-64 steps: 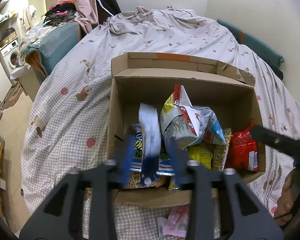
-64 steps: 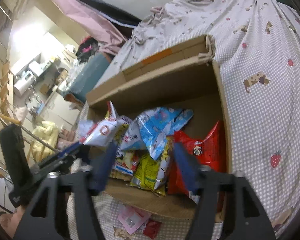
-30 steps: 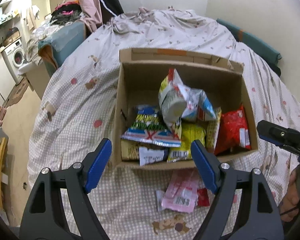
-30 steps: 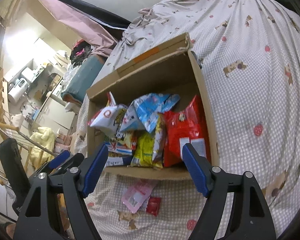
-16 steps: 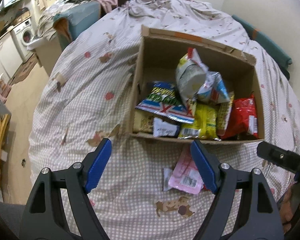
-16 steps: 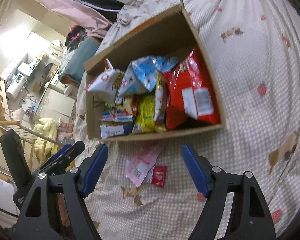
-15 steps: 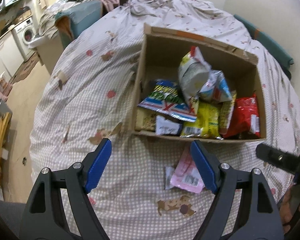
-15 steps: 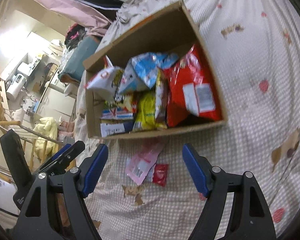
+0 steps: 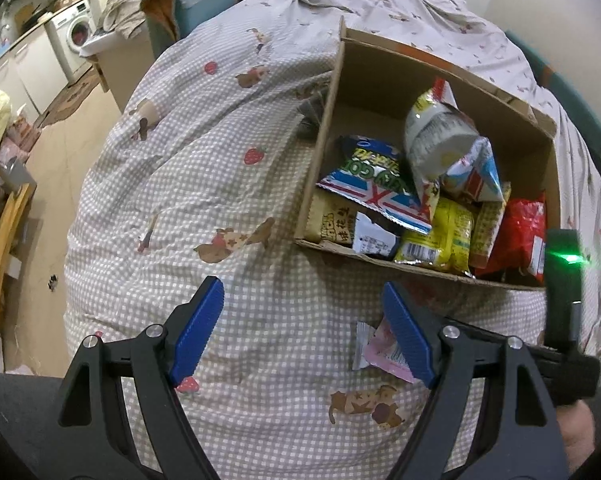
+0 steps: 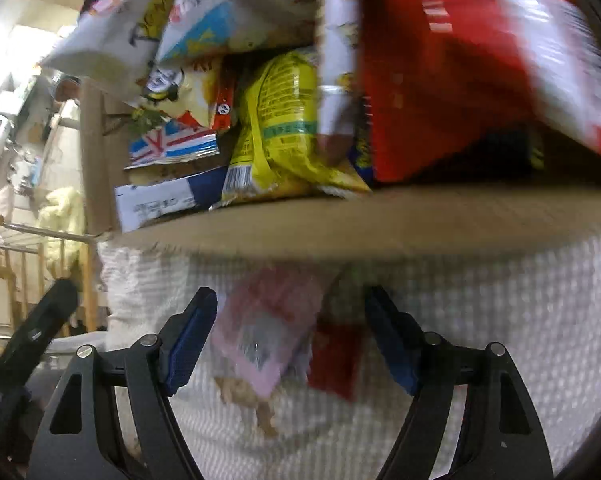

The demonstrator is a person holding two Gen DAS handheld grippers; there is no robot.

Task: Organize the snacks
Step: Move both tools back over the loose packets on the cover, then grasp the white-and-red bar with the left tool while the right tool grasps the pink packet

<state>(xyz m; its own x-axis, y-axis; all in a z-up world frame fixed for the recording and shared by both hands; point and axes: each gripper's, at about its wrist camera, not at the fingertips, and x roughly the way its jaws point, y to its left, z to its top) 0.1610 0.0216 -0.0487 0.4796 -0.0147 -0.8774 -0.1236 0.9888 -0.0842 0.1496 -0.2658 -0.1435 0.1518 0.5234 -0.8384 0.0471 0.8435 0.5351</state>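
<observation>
Jaws of both units stand spread and empty. We note the left hand-held gripper [image 9: 302, 326] hovering above the checked bed cover [image 9: 188, 168]; the right hand-held gripper [image 10: 290, 336] straddles a crinkled pink packet [image 10: 266, 336] just before the cardboard box [image 10: 340, 222] of glossy snack bags [image 9: 432, 200].

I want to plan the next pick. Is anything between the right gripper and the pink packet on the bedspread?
Nothing visible blocks it. The flat pink snack packet lies on the checked bedspread between the open jaws of the right gripper; a small red packet lies beside it.

pink packet [image 10: 266, 336] motion-blurred, red bag [image 10: 480, 68] cut off
</observation>
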